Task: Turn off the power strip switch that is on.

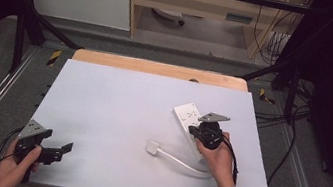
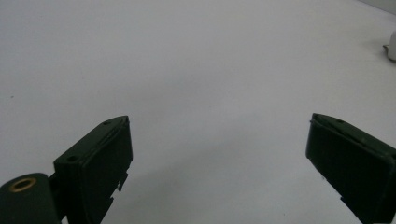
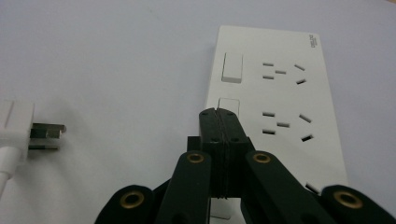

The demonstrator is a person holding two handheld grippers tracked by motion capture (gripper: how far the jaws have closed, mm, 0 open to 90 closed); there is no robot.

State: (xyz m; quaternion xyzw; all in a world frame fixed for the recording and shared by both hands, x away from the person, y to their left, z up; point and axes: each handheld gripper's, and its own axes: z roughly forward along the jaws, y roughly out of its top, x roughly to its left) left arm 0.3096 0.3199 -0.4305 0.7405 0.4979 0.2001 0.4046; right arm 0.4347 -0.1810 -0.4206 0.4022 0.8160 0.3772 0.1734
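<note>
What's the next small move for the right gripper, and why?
Probably a short press straight down. The right gripper has its jaws shut together, tips poised over the second rocker switch on the white power strip, which suggests a switch push. The plug lies unplugged on the table, and the left gripper hangs open away from it.

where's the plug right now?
High view: the white plug lies unplugged on the table right of centre, just left of the power strip and the right gripper, prongs bare.
</note>
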